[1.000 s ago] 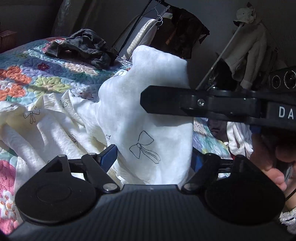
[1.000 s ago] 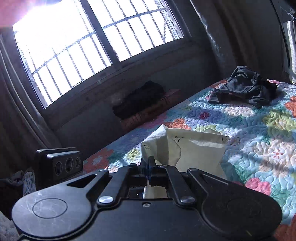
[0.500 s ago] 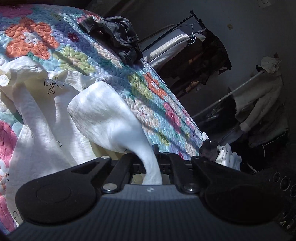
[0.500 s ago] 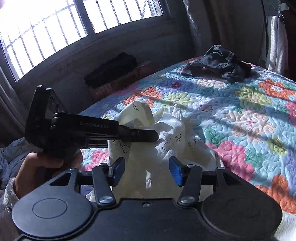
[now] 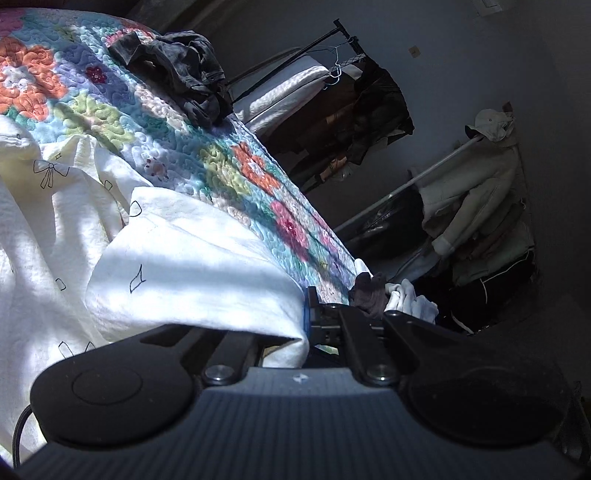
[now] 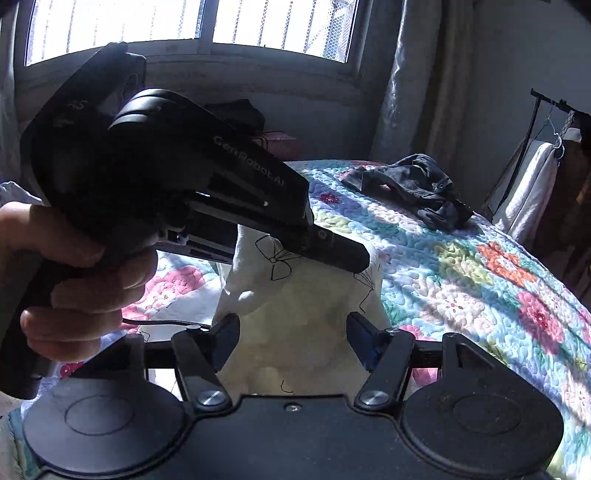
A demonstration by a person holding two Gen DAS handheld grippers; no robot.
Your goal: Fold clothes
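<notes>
A white garment with black bow prints (image 5: 184,266) lies crumpled on the floral quilt (image 5: 221,162). My left gripper (image 5: 308,319) is shut on a fold of it, and the cloth drapes over the left finger. In the right wrist view a person's hand (image 6: 74,266) holds that left gripper (image 6: 354,258), whose tip pinches the top of the raised garment (image 6: 295,306). My right gripper (image 6: 294,338) sits just below; its jaws are opening, with the cloth hanging between the blue pads (image 6: 364,339) and neither pad pressing on it.
A dark crumpled garment (image 6: 413,184) lies at the far side of the quilt. A clothes rack (image 5: 332,74) with hanging items stands beyond the bed, and a pale jacket (image 5: 476,192) hangs at the right. A barred window (image 6: 184,22) is behind the bed.
The left gripper went from open to shut on the white garment. The right gripper let go of the cloth, opened and tipped down toward the bed; the left gripper came into its view.
</notes>
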